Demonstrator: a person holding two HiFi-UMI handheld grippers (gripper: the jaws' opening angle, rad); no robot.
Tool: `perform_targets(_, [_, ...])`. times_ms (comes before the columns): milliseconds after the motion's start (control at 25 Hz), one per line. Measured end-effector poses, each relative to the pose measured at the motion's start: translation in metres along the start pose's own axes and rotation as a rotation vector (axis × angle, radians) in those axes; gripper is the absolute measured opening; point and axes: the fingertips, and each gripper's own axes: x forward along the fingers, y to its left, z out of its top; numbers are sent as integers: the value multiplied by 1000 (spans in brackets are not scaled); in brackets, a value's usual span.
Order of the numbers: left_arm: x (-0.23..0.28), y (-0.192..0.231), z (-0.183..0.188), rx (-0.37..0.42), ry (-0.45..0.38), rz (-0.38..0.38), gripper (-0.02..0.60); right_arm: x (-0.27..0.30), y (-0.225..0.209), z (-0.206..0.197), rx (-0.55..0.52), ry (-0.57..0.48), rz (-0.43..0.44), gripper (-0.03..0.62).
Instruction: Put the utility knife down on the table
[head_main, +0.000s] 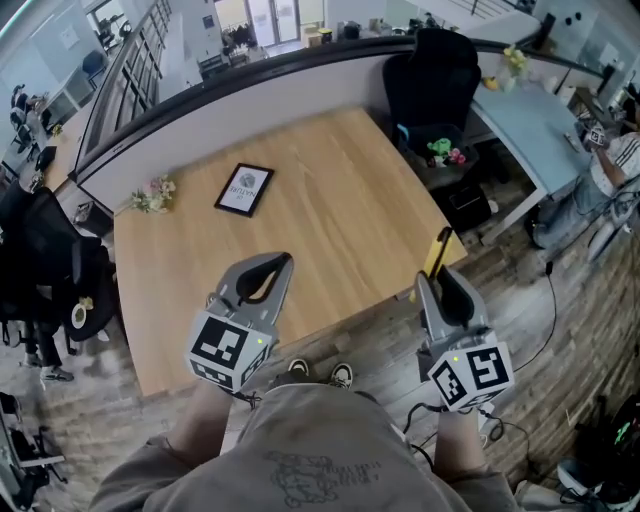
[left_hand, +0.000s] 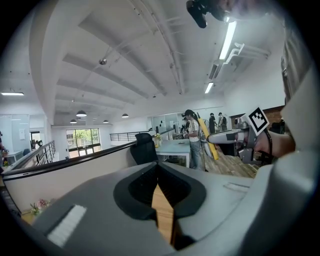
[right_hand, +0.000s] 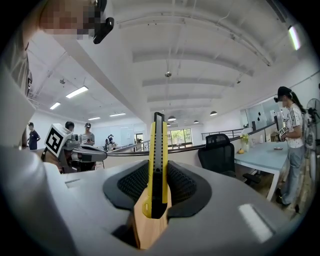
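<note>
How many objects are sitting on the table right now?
2: a framed card near the middle of the table, and a small flower bunch at its far left corner. The utility knife is not down; the right gripper holds it. Near edge partly hidden.

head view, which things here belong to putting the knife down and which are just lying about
For the job: utility knife, clamped in the right claw; wooden table.
Just lying about: framed card, small flower bunch, black office chair; left claw, shut and empty.
</note>
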Motion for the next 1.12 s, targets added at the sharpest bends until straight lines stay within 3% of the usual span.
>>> perform_targets(400, [-3,26,-8,-6,26,-30,-2,19,13,-9,2,57,-21,124])
perform_targets(560, [9,39,-11,-17,29,-35,-2,40,10,-5,77,70,-7,124])
perform_targets(720, [28,58,-9,-22,12,-32,-2,75,1,3,83,74,8,124])
perform_targets(880, [51,84,-17,-23,19,-18,-2,126,-8,-4,10,151,39,124])
perform_targets(1120, [82,116,-45,-52,66,-3,-2,199,-5,-30,0,254,108,124])
